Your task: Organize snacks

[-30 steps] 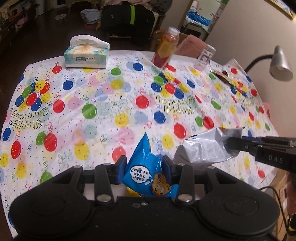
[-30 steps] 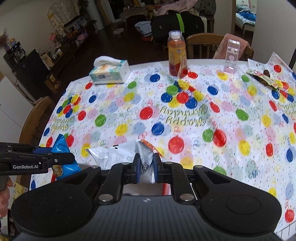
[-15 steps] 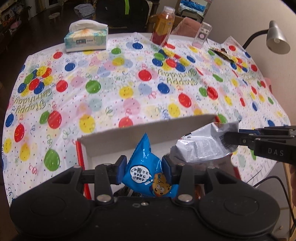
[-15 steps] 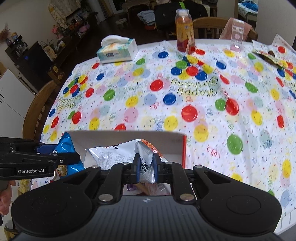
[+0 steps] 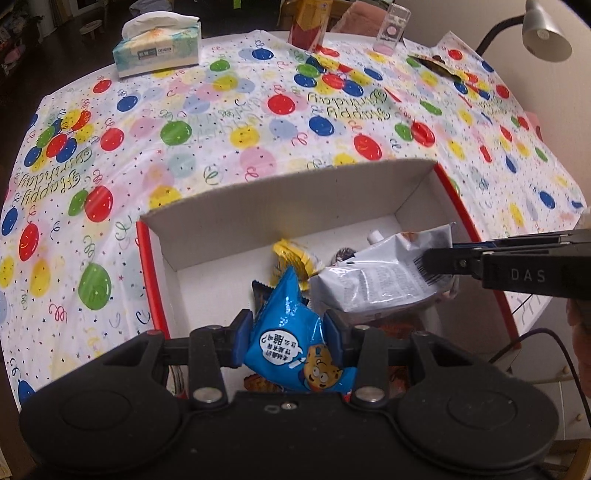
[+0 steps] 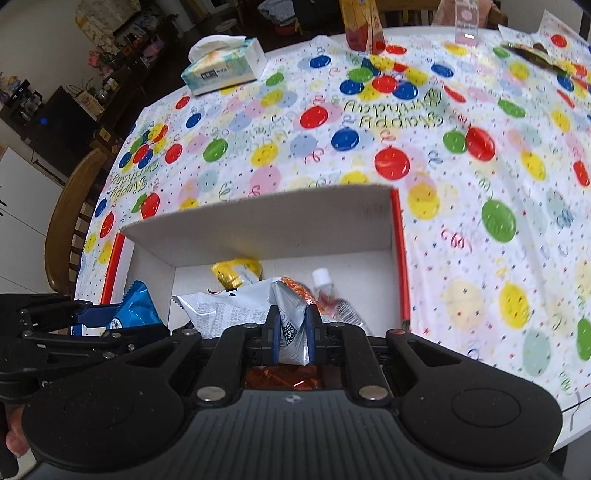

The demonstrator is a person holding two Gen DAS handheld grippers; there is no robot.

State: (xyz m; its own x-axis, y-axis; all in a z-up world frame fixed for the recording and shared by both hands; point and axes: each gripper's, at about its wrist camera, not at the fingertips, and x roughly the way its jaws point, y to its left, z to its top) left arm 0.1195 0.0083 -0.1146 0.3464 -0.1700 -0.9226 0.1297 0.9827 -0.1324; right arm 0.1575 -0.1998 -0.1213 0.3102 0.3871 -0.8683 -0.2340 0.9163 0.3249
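Left wrist view, item one: left gripper [image 5: 288, 334], black with blue pads, clenched on a blue snack packet [image 5: 295, 343]. Glossy puffed foil, crimped pointed top, white speech bubble and cartoon cookie face printed on the front. Jaws stand about a packet's width apart, pressing both its sides. Packet hangs over the near part of the box.

Right wrist view, item two: right gripper [image 6: 290, 338], same build, jaws nearly together, pinching a folded edge of a silver snack bag [image 6: 236, 314]. Crinkled metallic film, fine print and a square code on the back, orange on the front face (mostly hidden). Bag hangs over the box interior, right of the blue packet and just beside it.

Item three: cardboard box [image 5: 280, 195], open-topped, rectangular, plain grey-white inner walls, red outer sides. Stands on the near edge of the table. Contents: yellow wrapper [image 5: 293, 260] by the far wall, a clear pouch with a white cap [image 6: 325, 291] toward the right, further dark and orange wrappers (not legible).

Item four: tablecloth [image 5: 221, 110], thin shiny plastic, white with coloured balloons and birthday lettering.

Item five, far side: tissue box [image 5: 159, 50] at left, bottle [image 5: 308, 22] and clear acrylic stand [image 5: 391, 26] further right.
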